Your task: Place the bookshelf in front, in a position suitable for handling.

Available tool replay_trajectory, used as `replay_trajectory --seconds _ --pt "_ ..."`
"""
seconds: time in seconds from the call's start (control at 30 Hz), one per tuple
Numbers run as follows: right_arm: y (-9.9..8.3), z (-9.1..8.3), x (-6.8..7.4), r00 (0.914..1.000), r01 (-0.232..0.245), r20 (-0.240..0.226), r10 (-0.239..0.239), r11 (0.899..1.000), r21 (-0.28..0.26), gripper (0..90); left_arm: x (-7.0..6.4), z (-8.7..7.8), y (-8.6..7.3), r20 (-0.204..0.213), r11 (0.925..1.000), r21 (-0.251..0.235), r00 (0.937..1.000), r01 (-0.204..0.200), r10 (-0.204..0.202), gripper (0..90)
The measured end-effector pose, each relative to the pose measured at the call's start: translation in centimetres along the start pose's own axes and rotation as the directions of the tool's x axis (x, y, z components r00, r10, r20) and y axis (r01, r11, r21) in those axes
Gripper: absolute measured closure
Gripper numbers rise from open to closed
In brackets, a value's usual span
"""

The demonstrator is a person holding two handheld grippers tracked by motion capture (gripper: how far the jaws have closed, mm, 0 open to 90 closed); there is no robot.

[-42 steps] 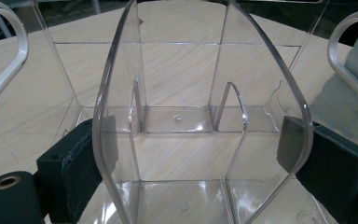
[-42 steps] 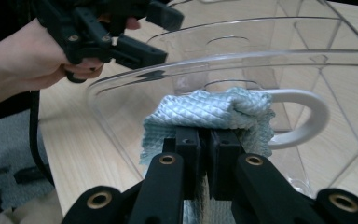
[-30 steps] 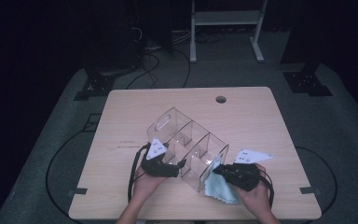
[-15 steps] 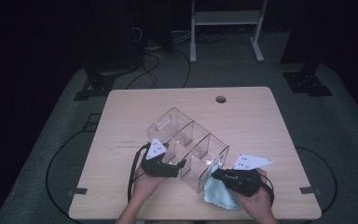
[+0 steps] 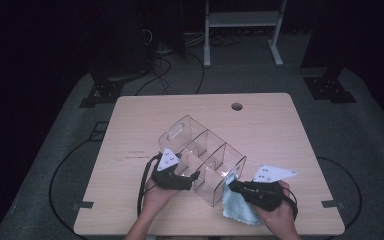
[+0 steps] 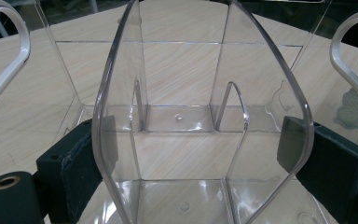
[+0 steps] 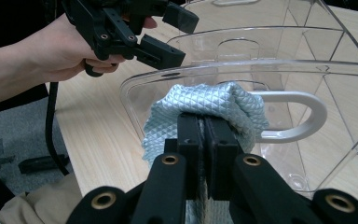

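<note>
A clear plastic organizer with several compartments lies at the table's middle. My left gripper clamps its near-left end; in the left gripper view the black pads press both sides of a curved clear compartment. My right gripper is shut on a light blue cloth. In the right gripper view the bunched cloth presses against the organizer's clear end wall, beside a white handle. The left gripper shows there at upper left.
The wooden table has a cable hole near its far edge. Black cables trail from the grippers toward the near edge. A metal stand and floor cables lie beyond the table.
My right gripper has shifted slightly left with the cloth, closer against the organizer's end. The left gripper and the organizer have stayed put.
</note>
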State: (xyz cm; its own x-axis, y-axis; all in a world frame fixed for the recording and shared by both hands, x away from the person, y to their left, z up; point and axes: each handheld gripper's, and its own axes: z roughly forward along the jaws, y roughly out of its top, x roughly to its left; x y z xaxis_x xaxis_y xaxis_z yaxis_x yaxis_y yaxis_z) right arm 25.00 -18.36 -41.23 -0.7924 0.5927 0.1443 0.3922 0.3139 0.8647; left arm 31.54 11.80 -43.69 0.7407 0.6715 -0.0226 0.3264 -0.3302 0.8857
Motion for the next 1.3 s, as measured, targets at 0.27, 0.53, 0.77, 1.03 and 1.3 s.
replay_trajectory --seconds 0.27,0.53,0.77,1.03,1.3 --pt "-0.1 -0.8 -1.0 0.9993 -0.031 0.020 0.031 0.999 -0.020 86.0 0.0 0.0 0.0 -0.001 1.0000 0.000 1.0000 -0.001 0.001 8.6" --pt "1.4 -1.2 0.4 0.9994 0.019 -0.027 -0.021 0.997 -0.075 85.9 -0.1 0.0 0.0 -0.001 1.0000 0.000 1.0000 0.001 -0.001 8.6" --pt "1.7 -1.1 -1.2 0.9987 -0.008 0.050 0.012 0.996 -0.085 85.8 0.0 0.0 0.0 0.001 1.0000 0.001 1.0000 -0.005 0.005 8.7" --pt "1.5 -0.7 0.0 0.9995 0.021 0.025 -0.019 0.998 -0.067 85.5 0.0 0.0 0.0 0.003 1.0000 0.004 1.0000 -0.001 0.001 8.8" --pt "1.0 -1.4 -3.4 0.9919 -0.100 0.068 0.107 0.990 -0.104 85.3 -0.1 0.0 0.0 0.000 1.0000 0.003 1.0000 -0.009 0.009 8.9"
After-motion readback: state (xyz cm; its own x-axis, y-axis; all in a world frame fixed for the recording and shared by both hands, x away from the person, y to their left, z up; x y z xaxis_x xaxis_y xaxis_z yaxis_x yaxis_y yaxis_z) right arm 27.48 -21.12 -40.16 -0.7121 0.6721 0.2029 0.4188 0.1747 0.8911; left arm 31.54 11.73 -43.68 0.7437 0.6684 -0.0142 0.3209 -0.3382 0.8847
